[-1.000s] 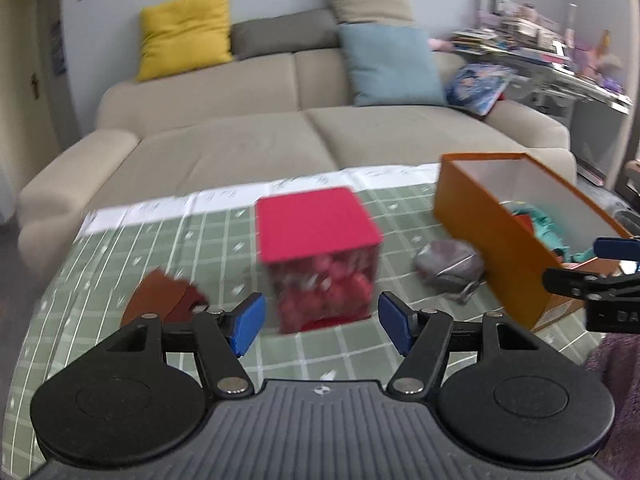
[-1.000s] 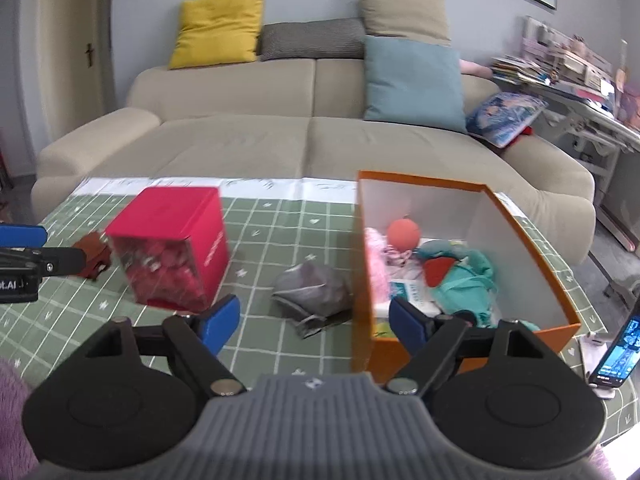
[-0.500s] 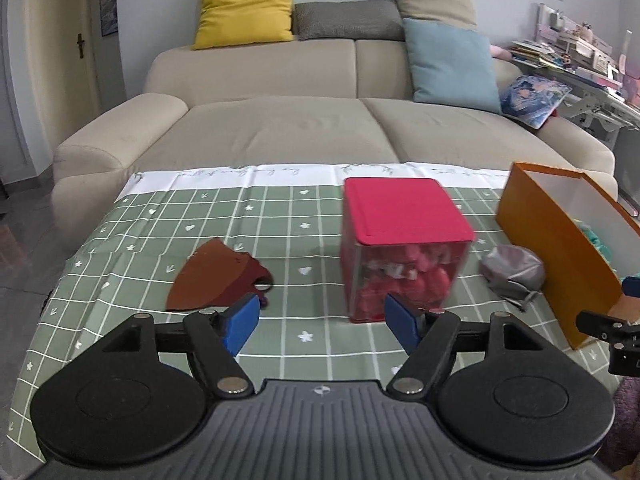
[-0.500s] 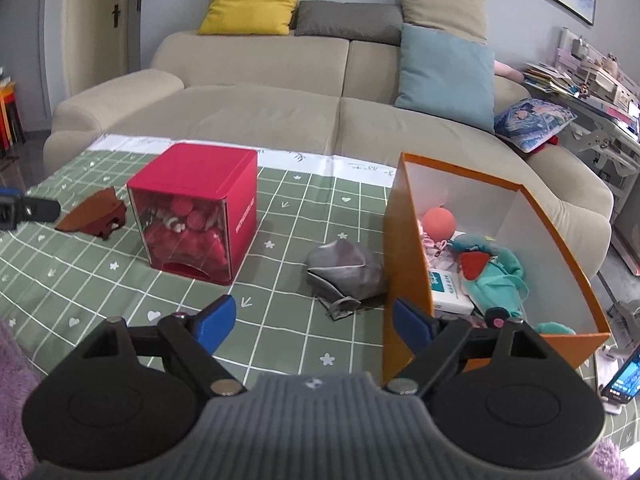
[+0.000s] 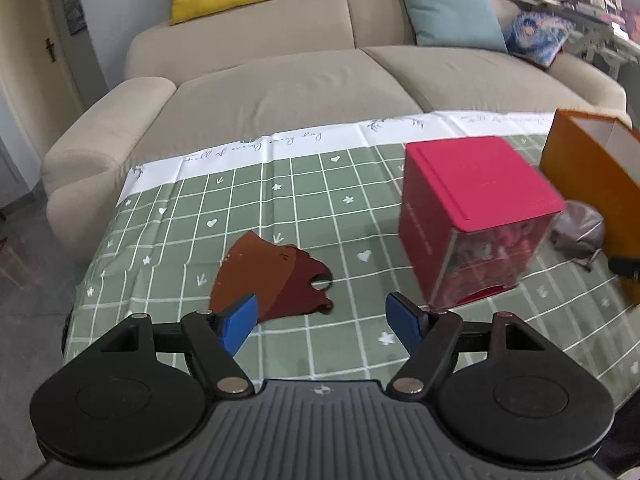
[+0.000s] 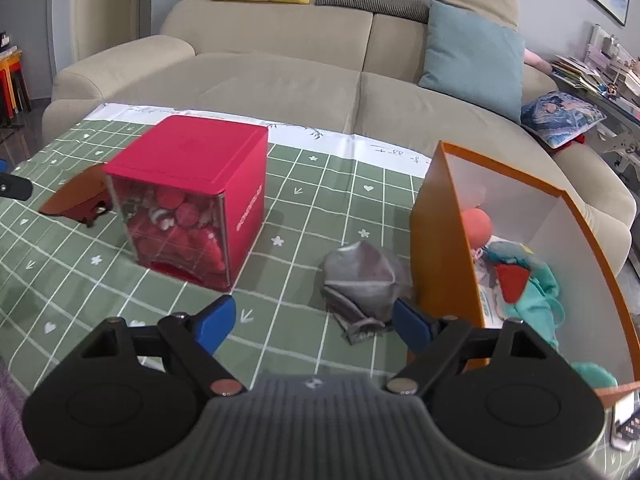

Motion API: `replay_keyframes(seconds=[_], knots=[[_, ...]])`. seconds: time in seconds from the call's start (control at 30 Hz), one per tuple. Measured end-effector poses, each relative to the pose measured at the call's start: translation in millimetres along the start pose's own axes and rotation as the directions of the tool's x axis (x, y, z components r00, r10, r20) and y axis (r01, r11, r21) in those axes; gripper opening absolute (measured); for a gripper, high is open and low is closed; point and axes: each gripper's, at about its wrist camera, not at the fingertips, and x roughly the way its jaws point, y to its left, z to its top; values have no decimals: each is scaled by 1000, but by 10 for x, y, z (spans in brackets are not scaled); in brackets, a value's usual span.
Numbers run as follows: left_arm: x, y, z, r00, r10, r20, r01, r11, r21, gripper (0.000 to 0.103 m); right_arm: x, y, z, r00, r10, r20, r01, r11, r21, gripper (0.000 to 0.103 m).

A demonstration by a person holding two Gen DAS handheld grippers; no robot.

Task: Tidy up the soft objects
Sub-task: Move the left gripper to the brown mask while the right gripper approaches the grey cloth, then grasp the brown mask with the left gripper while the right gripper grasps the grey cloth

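the orange box (image 6: 444,240) stands just right of the right gripper (image 6: 316,324), whose wide, empty fingers frame the grey cloth (image 6: 362,280) beside its wall. the left gripper (image 5: 322,318), fingers just widened and empty, faces the brown cloth (image 5: 272,276). best to pinch each at its middle, pressing down to the surface.

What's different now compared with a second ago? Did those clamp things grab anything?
No grab yet. The left gripper swung over toward the brown mask, its jaws just opening wider, nothing between them. The right gripper closed in on the grey mask, open and empty. The red box and orange box stayed put.
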Motion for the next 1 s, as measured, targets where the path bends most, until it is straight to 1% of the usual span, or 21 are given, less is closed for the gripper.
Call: replay_keyframes(seconds=[0.1, 0.17, 0.27, 0.4, 0.63, 0.7, 0.87, 0.93, 1.0], knots=[[139, 39, 47, 1000, -8, -18, 8, 1000, 20, 86, 195, -21, 111, 1000, -8, -19, 7, 1000, -7, 84], [230, 66, 67, 999, -21, -26, 22, 1000, 17, 87, 318, -37, 186, 999, -20, -29, 20, 1000, -10, 84], [377, 105, 86, 999, -21, -40, 22, 1000, 16, 88, 486, -49, 257, 998, -33, -46, 32, 999, -13, 84], [577, 150, 87, 997, -29, -72, 30, 999, 11, 88, 705, -60, 275, 996, -51, -72, 50, 999, -12, 84], [852, 215, 57, 993, -37, -111, 38, 999, 8, 88, 1072, -71, 248, 989, -90, -120, 91, 996, 1, 84], [911, 228, 57, 993, -35, -117, 36, 999, 8, 88, 1158, -81, 248, 987, -91, -133, 94, 995, 16, 83], [1021, 274, 78, 992, -32, -120, 34, 999, 12, 88, 1348, -147, 255, 978, -90, -188, 107, 991, 83, 73], [1055, 298, 89, 993, -27, -116, 29, 999, 15, 88, 1401, -168, 241, 974, -84, -209, 109, 988, 110, 71], [1085, 323, 97, 993, -24, -113, 26, 1000, 16, 88, 1413, -189, 236, 976, -79, -202, 107, 985, 134, 69]])
